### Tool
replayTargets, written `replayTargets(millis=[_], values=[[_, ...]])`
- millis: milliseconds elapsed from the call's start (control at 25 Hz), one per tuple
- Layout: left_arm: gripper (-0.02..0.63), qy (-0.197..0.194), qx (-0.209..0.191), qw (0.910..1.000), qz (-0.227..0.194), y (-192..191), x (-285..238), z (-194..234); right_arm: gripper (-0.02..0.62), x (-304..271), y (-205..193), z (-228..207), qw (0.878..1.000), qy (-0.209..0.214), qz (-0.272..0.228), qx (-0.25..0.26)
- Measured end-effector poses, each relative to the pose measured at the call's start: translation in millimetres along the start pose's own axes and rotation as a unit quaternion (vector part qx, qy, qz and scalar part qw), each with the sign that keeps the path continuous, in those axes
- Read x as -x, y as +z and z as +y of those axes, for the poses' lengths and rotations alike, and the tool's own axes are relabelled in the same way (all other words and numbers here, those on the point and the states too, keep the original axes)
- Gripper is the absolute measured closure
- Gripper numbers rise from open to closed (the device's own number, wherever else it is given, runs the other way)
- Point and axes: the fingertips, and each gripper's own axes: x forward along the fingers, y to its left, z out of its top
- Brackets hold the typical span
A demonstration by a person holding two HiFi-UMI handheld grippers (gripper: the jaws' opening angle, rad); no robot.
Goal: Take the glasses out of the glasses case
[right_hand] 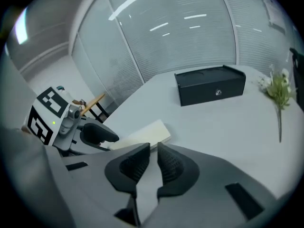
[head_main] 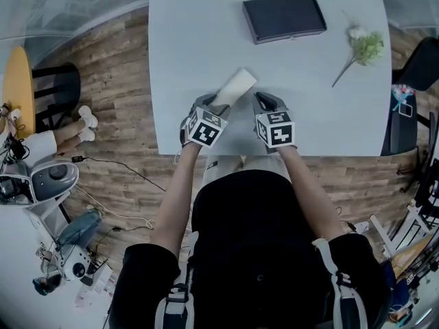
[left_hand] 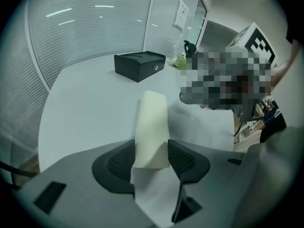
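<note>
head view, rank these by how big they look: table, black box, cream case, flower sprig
1. table
2. black box
3. flower sprig and cream case: about alike, and the case is partly covered, so unranked.

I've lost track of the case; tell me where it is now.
In the head view the case is by the table's near edge, its near end clamped in the left gripper, right gripper beside it.

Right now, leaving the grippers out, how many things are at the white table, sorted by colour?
Black: 1, the box
Cream: 1, the case, clamped in the left gripper
Green and white: 1, the flower sprig
Total: 3
</note>
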Motion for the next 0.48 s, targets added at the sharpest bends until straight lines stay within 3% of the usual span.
replayTargets(millis=[40,320,480], values=[[0.379,0.003,-0.003,1.0,0.0,0.2,-0.5,-0.2,0.512,-4.3,-1.5,0.6,1.0,0.006,0.004,-0.015],[0.376,0.032,-0.016,0.9993,-0.009,-2.0,-1.1,-1.1,0.476,-21.1,-6.5,3.4,0.995,0.031,0.006,-0.098],[0.374,0.042,-0.025,0.9987,-0.014,-2.3,-2.5,-1.4,0.435,-30.0,-7.2,1.6,0.982,0.054,0.006,-0.179]])
